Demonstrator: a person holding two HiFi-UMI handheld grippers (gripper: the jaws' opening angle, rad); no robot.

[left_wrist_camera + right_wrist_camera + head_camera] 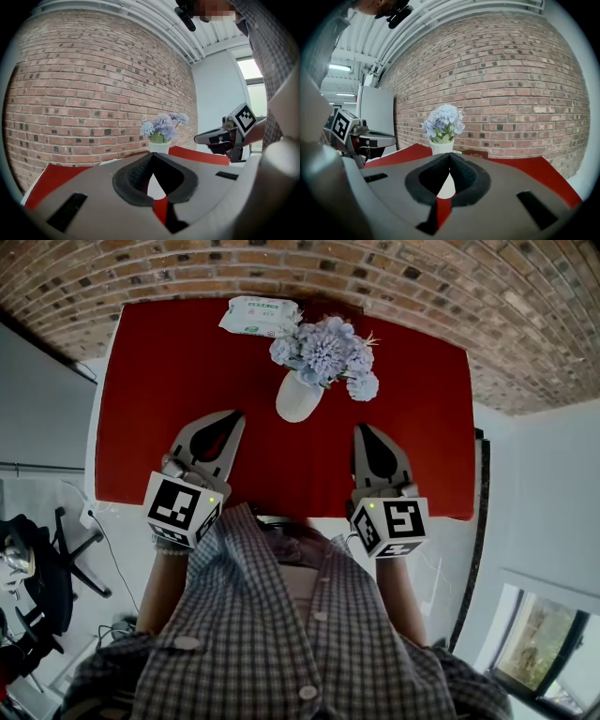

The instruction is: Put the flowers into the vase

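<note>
Left gripper [234, 418] pressed together, nothing pinched, tips aimed slantwise toward the vase [298, 399] and stopped near its left side, not touching it. Right gripper [362, 429] pressed together too, empty, tips near the right side of the vase, pointing more straight at the brick wall [281, 268] behind the vase. Both held almost level, only a little nose-down, side by side in front of the vase, above the near part of the red table [169, 371].

Flowers [323, 351] already inside the vase: pale blue heads bunched close above its mouth, stems going down inside and hidden, long axis upright, heads on top. Vase white, standing upright on the table. Vase and flowers straight beyond the closed tips in both gripper views.

Hands mostly hidden under the marker cubes, forearms coming out from a checked shirt [281, 634]. Left forearm turned inward toward the vase, right forearm nearly straight ahead. Bead bracelet [171, 549] at the left wrist. White pack of wipes [261, 315] behind the vase and a little to its left, close to the wall.
</note>
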